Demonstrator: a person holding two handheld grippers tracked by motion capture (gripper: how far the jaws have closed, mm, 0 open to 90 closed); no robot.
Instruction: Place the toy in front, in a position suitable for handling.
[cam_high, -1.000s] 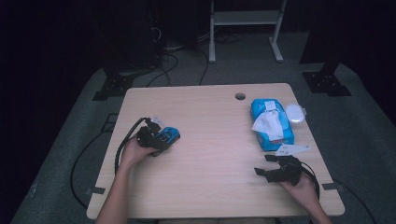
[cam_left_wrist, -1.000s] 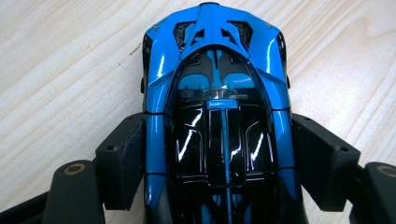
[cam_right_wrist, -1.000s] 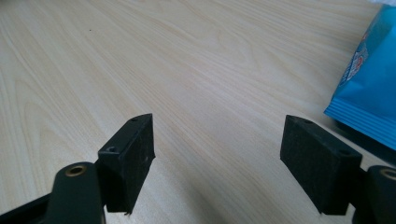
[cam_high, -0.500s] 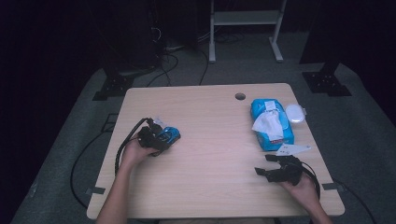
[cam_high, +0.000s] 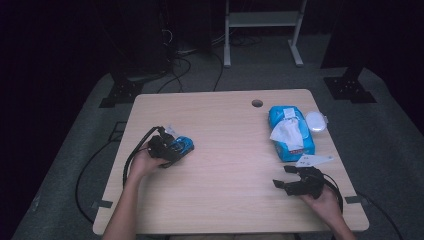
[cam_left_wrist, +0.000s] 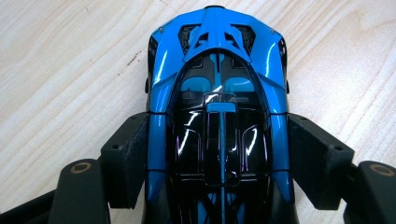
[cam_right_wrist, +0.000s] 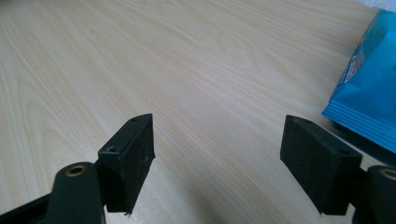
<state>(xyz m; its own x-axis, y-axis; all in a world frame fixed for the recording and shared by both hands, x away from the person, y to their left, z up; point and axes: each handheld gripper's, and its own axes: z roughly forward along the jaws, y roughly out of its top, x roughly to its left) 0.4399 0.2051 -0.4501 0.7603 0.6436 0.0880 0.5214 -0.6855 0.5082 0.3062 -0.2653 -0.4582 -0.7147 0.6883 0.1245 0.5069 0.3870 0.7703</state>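
One step looks done: on the table (cam_high: 220, 150), left of centre, the left gripper (cam_left_wrist: 219, 154) has its jaws clamped on the flanks of the blue toy car (cam_left_wrist: 217, 93). The wet-wipes pack (cam_high: 290, 132) lies far right with a wipe (cam_high: 286, 134) sticking up, untouched. The right gripper (cam_right_wrist: 219, 163) hovers near it with jaws apart and empty, so any wiping seems not yet begun.

Light fell from above onto the table (cam_high: 230, 145), leaving the surrounding room nearly black. The high view was soft and slightly grainy. The gripper views were bright and sharp, with white glare streaks on the toy car (cam_left_wrist: 217, 116).
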